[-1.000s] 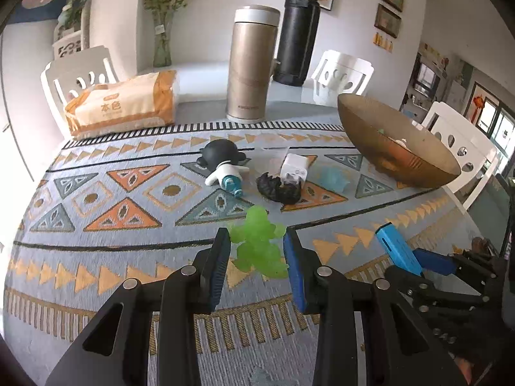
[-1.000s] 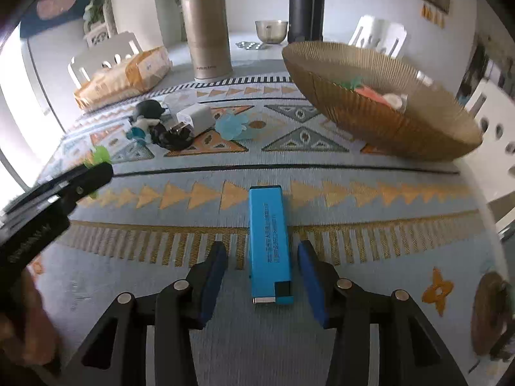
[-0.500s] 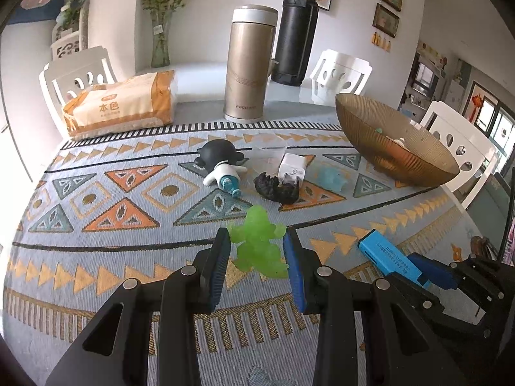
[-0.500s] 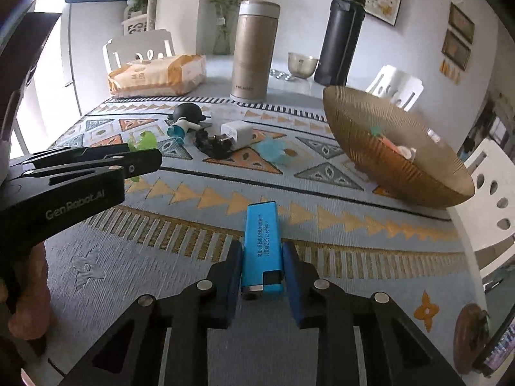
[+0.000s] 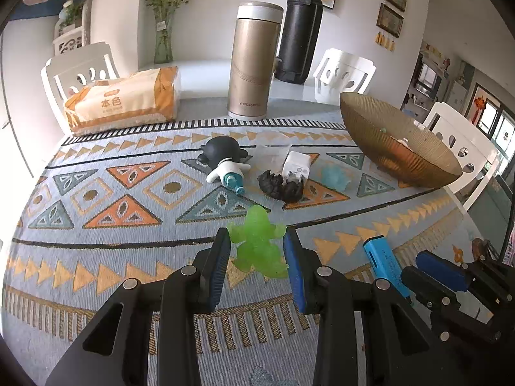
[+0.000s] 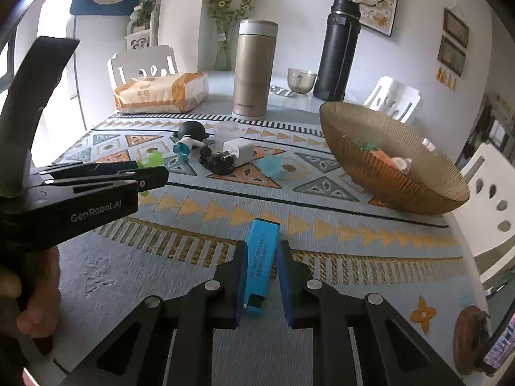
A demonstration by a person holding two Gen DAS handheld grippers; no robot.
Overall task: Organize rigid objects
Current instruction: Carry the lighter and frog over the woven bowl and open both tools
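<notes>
Right gripper (image 6: 261, 276): clenched on the blue box (image 6: 260, 259), taken across its narrow width near the near end. The box is seen tilted, far end raised, near the front edge of the surface (image 6: 128, 273); whether it is fully clear of the cloth cannot be told. It is judged light, stiff and smooth-sided, so slip along the pads is the likely fault. A hold nearer the middle would be steadier.

Left gripper (image 5: 257, 257): closed about the green figure (image 5: 259, 246), pads at its flanks. Firm contact on the left pad cannot be confirmed, but a hold is judged likely. The figure is translucent, probably light and somewhat rubbery; limbs stick out, so the trunk is the place to be gripped.

The bowl (image 6: 386, 173) stands far right, tilted by its curved base, with a few items already inside. It is judged the destination and likely to rock if struck on the rim.

Still loose mid-surface: black-capped doll (image 5: 225, 160), white charger (image 5: 297, 165), black lump (image 5: 280, 186), pale blue piece (image 5: 334, 175). The charger is judged hard and best taken across its flat sides.
</notes>
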